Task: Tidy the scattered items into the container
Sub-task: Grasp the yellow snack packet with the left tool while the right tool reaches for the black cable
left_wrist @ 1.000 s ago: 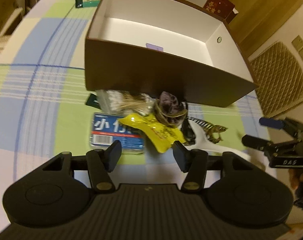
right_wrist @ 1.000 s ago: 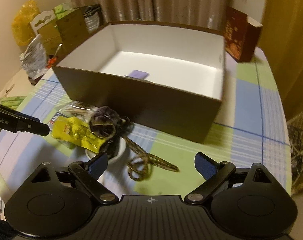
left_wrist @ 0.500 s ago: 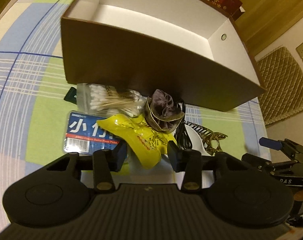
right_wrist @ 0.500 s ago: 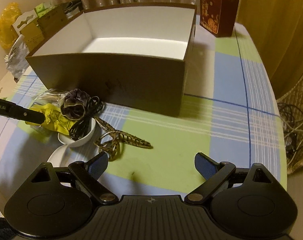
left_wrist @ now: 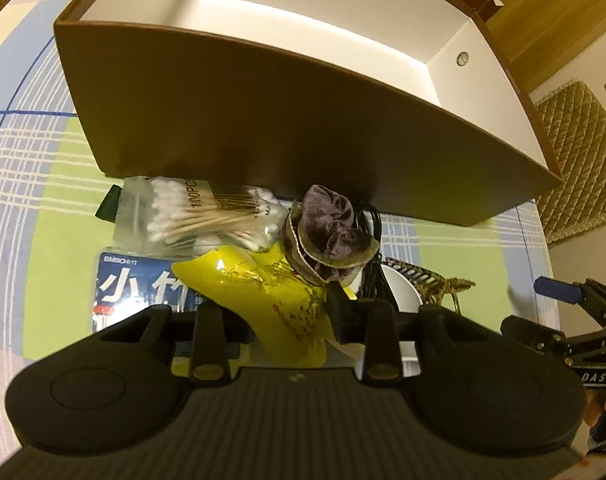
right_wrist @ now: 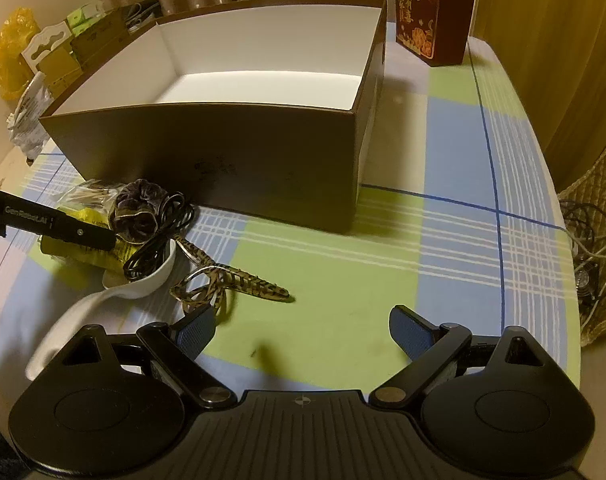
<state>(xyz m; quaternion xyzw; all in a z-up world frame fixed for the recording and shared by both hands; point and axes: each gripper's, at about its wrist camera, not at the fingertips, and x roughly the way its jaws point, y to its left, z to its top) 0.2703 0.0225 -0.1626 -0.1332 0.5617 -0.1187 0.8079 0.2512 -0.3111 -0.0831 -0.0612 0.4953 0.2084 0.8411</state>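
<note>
A brown box with a white inside (left_wrist: 287,132) (right_wrist: 223,152) stands on the checked tablecloth. In front of it lies a pile: a bag of cotton swabs (left_wrist: 199,216), a blue packet (left_wrist: 139,284), a yellow sachet (left_wrist: 271,300) (right_wrist: 83,240), a purple scrunchie (left_wrist: 327,236) (right_wrist: 137,212), a black cable (right_wrist: 163,236), a white spoon (right_wrist: 115,300) and a patterned hair clip (right_wrist: 227,284). My left gripper (left_wrist: 275,312) is open, its fingers on either side of the yellow sachet. My right gripper (right_wrist: 303,332) is open and empty above the cloth, right of the hair clip.
A dark red carton (right_wrist: 431,12) stands behind the box on the right. Boxes and bags (right_wrist: 55,56) crowd the far left beyond the table. Cables (right_wrist: 587,256) lie off the table's right edge.
My left gripper has moved forward and down onto the pile, its fingers now astride the yellow sachet. My right gripper has shifted right and back from the pile.
</note>
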